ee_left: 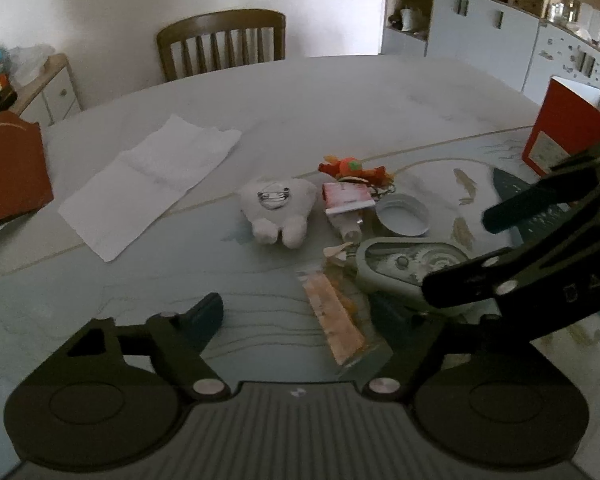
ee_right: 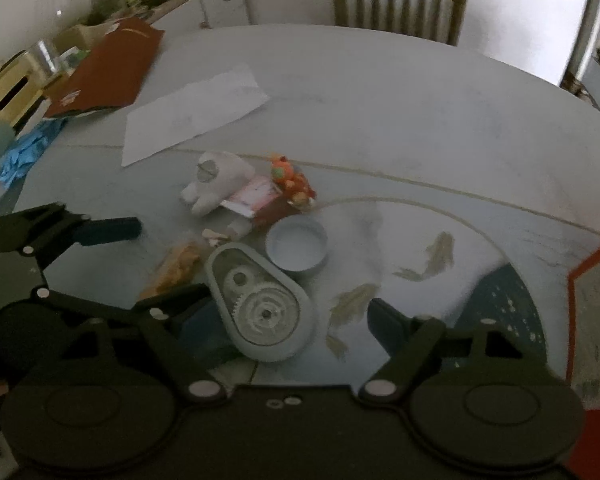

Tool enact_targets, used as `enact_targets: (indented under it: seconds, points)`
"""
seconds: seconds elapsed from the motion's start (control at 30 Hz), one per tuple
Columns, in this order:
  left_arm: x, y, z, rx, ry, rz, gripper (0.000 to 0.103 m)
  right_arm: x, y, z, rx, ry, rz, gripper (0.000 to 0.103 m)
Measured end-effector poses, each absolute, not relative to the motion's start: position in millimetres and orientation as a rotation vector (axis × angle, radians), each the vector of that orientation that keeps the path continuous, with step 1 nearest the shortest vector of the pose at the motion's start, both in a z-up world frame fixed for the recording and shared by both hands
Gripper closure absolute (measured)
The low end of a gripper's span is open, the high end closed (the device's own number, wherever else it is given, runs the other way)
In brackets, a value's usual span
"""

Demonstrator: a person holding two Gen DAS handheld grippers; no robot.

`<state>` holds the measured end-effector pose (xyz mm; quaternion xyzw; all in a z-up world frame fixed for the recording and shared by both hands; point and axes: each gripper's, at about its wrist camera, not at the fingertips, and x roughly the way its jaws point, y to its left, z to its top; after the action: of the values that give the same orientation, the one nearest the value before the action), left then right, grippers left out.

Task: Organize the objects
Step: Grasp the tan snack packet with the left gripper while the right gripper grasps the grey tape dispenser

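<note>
Table (ee_left: 340,92) first, since it carries everything: a round top with fish painted on it, and the clutter we must sort sits in one loose cluster near its middle. Beside that cluster lies a white sheet of paper (ee_left: 152,184), and a red box (ee_left: 560,128) stands at the right edge; its pale label is too blurred for us to read.

We judge that we are at the reaching stage, with nothing lifted yet. Our right gripper (ee_right: 288,320) has its fingers spread on either side of the grey oval gear case (ee_right: 260,304), not visibly pressing it. Our left gripper (ee_left: 304,320) is likewise apart, with the orange snack packet (ee_left: 332,320) lying between its fingers, untouched as far as we can tell.

Next we would need to square the right fingers across the case's narrow width and close firmly. Just beyond sit the white plush tooth (ee_left: 278,212), the white lid (ee_left: 402,216), a pink-and-white tube (ee_left: 348,208) whose print we cannot read, and the orange toy (ee_left: 352,168).
</note>
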<state>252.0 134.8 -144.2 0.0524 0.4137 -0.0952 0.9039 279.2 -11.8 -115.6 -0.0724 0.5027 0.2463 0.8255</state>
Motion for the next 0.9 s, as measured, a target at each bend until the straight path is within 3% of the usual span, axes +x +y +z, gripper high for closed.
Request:
enact_targets:
  seconds: [0.23, 0.47, 0.53, 0.67, 0.83, 0.9]
  points:
    - [250, 134, -139, 0.096, 0.861, -0.201, 0.061, 283, -15, -113, -0.16, 1.044, 0.596, 0.023]
    - [255, 140, -134, 0.025, 0.888, -0.199, 0.074, 275, -6, -116, -0.274, 1.028, 0.654, 0.025]
    - [254, 139, -134, 0.023, 0.893, -0.209, 0.082, 272, -1, -118, -0.303, 1.025, 0.651, 0.029]
    - [251, 140, -133, 0.009, 0.906, -0.203, 0.084, 270, 5, -123, -0.338, 1.01, 0.632, 0.033]
    - [249, 144, -132, -0.032, 0.927, -0.191, 0.084, 265, 9, -123, -0.339, 0.992, 0.623, 0.048]
    - [245, 144, -132, -0.034, 0.932, -0.187, 0.084, 262, 9, -122, -0.339, 0.991, 0.612, 0.049]
